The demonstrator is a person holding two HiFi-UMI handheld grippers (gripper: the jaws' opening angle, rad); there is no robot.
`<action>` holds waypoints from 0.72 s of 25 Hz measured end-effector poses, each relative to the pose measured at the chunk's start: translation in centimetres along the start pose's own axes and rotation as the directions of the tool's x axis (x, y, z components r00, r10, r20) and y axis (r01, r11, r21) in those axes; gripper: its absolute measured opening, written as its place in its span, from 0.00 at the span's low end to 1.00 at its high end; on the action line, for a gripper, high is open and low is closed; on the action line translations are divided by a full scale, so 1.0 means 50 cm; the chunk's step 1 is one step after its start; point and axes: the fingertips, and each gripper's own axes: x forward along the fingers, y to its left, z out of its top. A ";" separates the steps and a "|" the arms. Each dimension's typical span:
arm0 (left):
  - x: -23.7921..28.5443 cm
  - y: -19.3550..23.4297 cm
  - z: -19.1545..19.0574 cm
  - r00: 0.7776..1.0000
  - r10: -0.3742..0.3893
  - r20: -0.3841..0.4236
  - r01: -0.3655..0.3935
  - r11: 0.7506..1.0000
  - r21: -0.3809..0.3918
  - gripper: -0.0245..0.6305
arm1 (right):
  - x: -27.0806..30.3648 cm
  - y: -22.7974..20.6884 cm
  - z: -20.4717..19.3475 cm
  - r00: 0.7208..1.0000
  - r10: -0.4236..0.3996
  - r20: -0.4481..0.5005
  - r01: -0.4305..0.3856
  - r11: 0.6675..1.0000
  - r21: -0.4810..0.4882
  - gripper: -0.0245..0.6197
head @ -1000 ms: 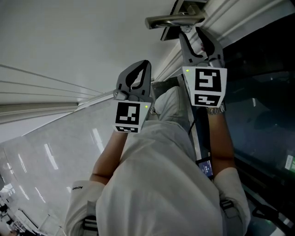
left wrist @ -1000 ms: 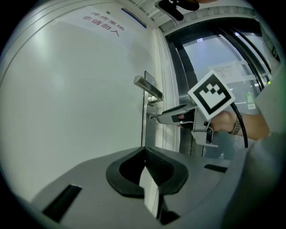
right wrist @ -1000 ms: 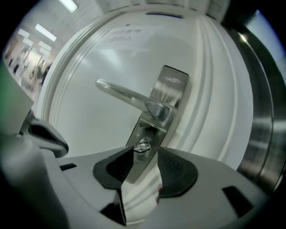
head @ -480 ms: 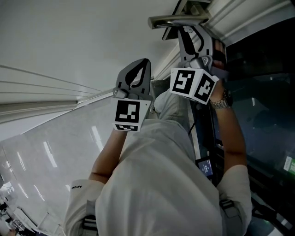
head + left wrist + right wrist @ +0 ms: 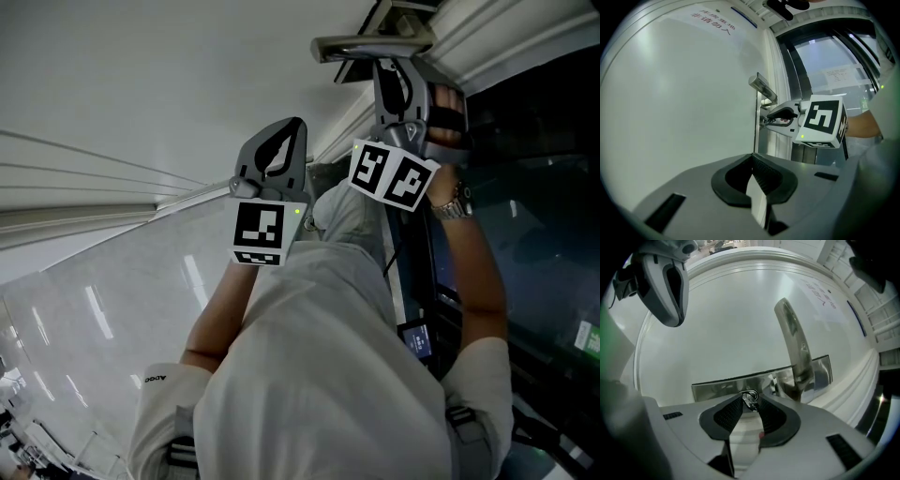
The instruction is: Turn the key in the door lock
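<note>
Just closing—hand-held gripper point(image 5: 751, 405) pinches key point(image 5: 749, 398).

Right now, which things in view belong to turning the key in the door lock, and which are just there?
In the job: small silver key at the brushed steel lock plate; right gripper, whose jaws have just been closing, key pinched between them.
Just there: curved steel lever handle; left gripper, shut, empty; metal wristwatch.

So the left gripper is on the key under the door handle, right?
No: the right gripper is on the key under the door handle, its jaws having just closed further on it. The right gripper view shows this; the left gripper hangs back.
</note>
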 end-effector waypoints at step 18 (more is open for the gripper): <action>0.018 -0.027 -0.006 0.999 -0.027 -0.021 0.027 1.000 0.003 0.05 | -0.002 -0.008 -0.005 0.999 -0.012 -0.039 0.014 0.998 0.067 0.16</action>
